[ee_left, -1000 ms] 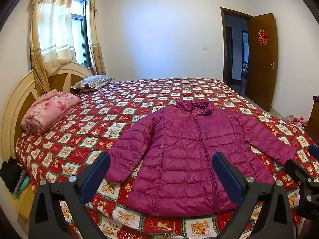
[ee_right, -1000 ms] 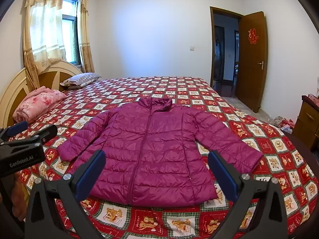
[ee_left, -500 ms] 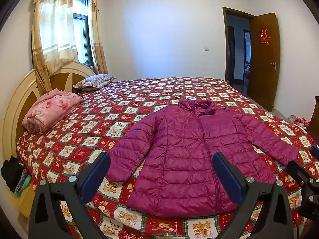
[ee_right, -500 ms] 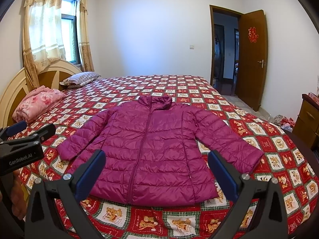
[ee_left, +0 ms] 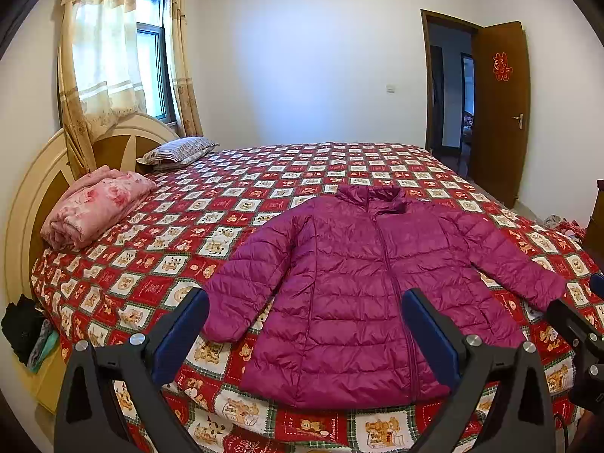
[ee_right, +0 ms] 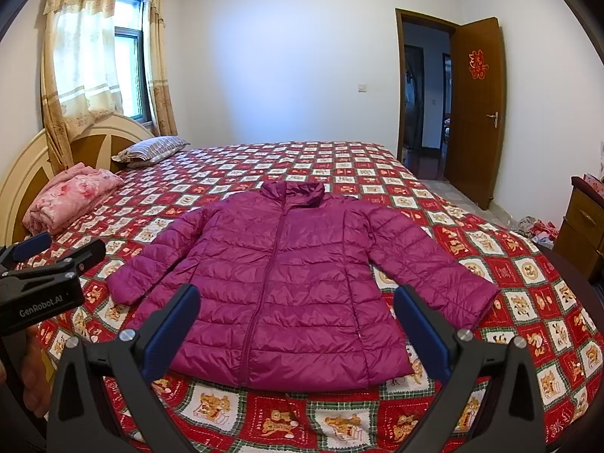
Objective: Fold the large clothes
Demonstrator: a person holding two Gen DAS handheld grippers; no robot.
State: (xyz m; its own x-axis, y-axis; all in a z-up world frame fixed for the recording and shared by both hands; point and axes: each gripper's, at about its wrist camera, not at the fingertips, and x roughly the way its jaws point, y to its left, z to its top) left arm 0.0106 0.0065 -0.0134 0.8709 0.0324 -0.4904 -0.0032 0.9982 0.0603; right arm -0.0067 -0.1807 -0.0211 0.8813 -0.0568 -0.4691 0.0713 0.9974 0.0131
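A magenta quilted puffer jacket (ee_left: 370,287) (ee_right: 287,283) lies flat and zipped on the bed, collar away from me, both sleeves spread out to the sides. My left gripper (ee_left: 305,328) hovers open in front of the hem, nearer the left sleeve, with nothing between its blue pads. My right gripper (ee_right: 296,324) is open too, held in front of the hem's middle and empty. The left gripper also shows at the left edge of the right wrist view, and part of the right gripper at the right edge of the left wrist view.
The bed (ee_left: 264,188) has a red checked cover with bear prints. A folded pink blanket (ee_left: 94,204) and a striped pillow (ee_left: 177,151) lie by the headboard. A wooden door (ee_right: 475,105) stands open at right. A wooden cabinet (ee_right: 581,226) stands beside the bed.
Both cameras have shifted slightly, so the jacket sits a little differently in view. The jacket itself has not moved and both grippers stay open.
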